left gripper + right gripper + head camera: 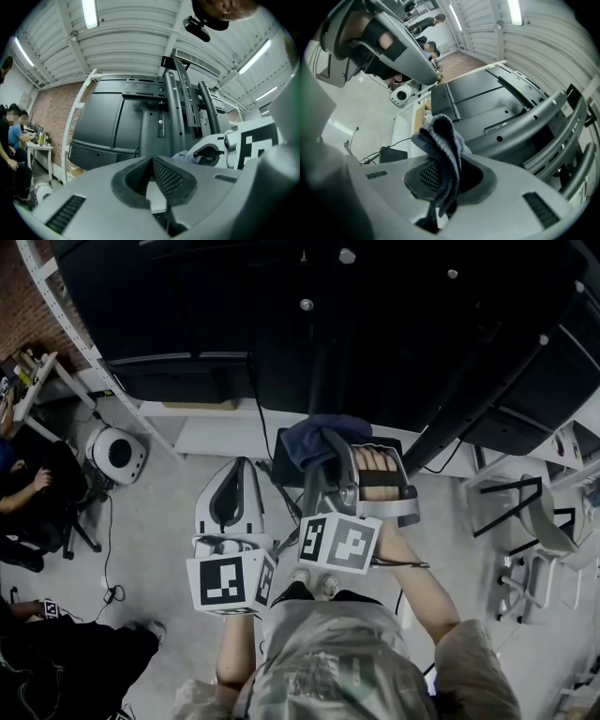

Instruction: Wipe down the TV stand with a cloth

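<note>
Tongs, two in all, white and grey, each carrying a cube of black-and-white square markers, are held side by side in front of one tall black metal TV stand, seen from above the person's head. The left tongs are pressed together with nothing between them; their own view shows the ribbed pads meeting in a point. The right tongs pinch one blue-grey knitted cloth. The cloth bunches up above the tips, near the foot of the TV stand. Whether it touches the stand cannot be told. One hand grips the handle of the right tongs.

In the right gripper view, three curved black bars of the TV stand rise behind the cloth. On the pale floor left of the TV stand sit one round white appliance and trailing black cables. One black box lies at the stand's foot near the cloth. Further left are two people, one seated near a small white counter. Right of the TV stand is one grey chair with a black frame.
</note>
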A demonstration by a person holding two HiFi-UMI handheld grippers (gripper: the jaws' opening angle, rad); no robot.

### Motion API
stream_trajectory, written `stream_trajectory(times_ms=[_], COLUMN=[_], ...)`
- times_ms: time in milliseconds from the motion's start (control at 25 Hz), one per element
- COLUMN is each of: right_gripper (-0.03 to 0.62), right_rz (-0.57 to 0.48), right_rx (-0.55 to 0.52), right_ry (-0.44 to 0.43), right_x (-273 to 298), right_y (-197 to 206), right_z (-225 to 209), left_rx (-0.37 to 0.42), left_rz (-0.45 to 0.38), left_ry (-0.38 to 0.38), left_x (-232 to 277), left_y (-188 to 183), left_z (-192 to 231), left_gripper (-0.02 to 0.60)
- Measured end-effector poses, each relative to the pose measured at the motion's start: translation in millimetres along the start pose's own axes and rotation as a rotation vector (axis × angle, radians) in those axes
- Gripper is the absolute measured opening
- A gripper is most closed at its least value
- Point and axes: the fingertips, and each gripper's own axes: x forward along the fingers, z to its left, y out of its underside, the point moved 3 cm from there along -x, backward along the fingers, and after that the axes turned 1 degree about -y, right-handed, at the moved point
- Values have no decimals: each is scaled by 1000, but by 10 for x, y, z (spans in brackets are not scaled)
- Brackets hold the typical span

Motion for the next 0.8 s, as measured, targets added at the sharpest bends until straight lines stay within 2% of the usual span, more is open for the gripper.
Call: stream_trajectory(times_ms=[240, 440, 800], right_gripper=[57, 57, 57], right_rz=[30, 38, 61], right_rx=[-3, 13, 50], right_ry=[-93, -135, -269], right_x=[127, 241, 462], right_y=[183, 307, 612], right_z=[473, 801, 1631], left_rx=[-17, -16, -27], left_rz=[36, 44, 94], left_ry=[-16, -29, -56], left_x=[-36, -25, -42], left_y=[254, 453, 902], left_z=[13, 16, 57], left_gripper=[15, 15, 15])
